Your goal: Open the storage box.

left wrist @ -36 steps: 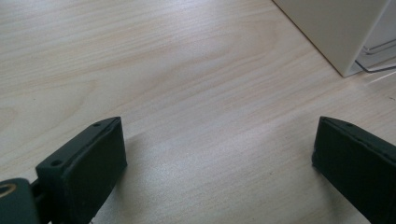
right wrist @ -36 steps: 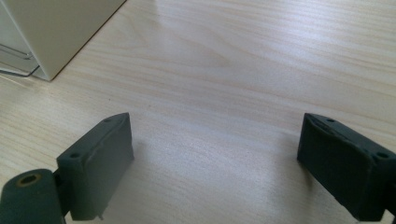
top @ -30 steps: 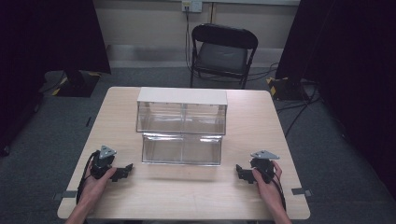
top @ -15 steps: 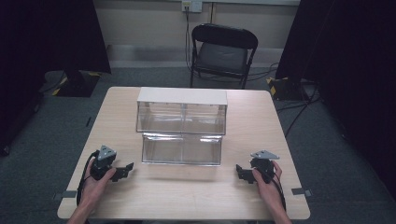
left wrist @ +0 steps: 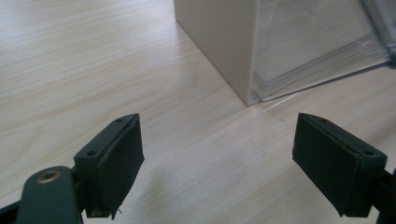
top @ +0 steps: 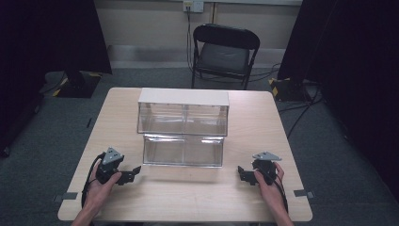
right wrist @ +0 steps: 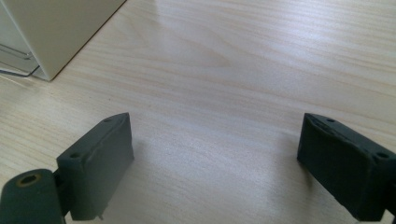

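Note:
A white cabinet with clear plastic drawers [top: 183, 115] stands mid-table, and its lower clear drawer [top: 183, 149] is pulled out toward me. My left gripper [top: 136, 170] rests on the table near the drawer's front left corner, held by a hand, jaws wide apart with nothing between them. The left gripper view has its black pads [left wrist: 119, 156] framing bare wood, with the cabinet's white side [left wrist: 219, 42] ahead. My right gripper [top: 241, 173] lies at the front right, open and empty. Past its pads [right wrist: 100, 161] the cabinet's corner [right wrist: 56, 32] sits at upper left.
The light wooden table [top: 197, 197] has bare room in front of the drawer and along both sides. A black folding chair [top: 225, 52] stands behind the table. Dark curtains hang at both sides, and cables lie on the grey floor.

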Demonstrator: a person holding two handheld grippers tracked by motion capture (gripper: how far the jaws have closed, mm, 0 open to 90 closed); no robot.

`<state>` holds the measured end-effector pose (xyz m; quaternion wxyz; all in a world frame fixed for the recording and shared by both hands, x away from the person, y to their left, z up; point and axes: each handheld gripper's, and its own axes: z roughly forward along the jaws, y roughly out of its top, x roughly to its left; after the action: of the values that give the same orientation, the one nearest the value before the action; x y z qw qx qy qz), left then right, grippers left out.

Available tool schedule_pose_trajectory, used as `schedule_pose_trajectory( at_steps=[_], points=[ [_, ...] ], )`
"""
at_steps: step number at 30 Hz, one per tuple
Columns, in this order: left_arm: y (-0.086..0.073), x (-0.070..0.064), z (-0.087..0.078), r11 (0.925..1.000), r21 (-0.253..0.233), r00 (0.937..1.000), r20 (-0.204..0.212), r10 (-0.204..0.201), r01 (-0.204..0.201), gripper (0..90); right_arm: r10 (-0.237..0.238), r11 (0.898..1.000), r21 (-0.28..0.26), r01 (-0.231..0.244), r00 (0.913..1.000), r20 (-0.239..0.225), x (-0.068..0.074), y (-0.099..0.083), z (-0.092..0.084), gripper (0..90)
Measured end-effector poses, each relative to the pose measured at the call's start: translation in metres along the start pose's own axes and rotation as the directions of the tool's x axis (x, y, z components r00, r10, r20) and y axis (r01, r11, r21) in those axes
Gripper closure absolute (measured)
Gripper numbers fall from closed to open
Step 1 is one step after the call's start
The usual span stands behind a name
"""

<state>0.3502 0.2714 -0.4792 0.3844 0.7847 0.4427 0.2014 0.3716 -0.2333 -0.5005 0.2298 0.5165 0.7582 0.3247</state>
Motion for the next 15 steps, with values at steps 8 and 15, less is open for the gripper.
schedule_pose_trajectory(
  at_steps=[8, 15],
  points=[
    [0.005, -0.010, -0.001, 0.9995, -0.031, 0.9992, 0.040, 0.001, 0.000, 15.9, 0.000, 1.000, 0.000, 0.000, 1.0000, 0.000, 0.000, 0.000, 0.000, 9.8],
    [0.008, -0.014, 0.000, 0.9993, -0.037, 0.9980, 0.063, 0.013, -0.010, 16.1, 0.000, 1.000, 0.000, 0.000, 1.0000, 0.000, 0.000, 0.000, 0.000, 9.8]
  ],
)
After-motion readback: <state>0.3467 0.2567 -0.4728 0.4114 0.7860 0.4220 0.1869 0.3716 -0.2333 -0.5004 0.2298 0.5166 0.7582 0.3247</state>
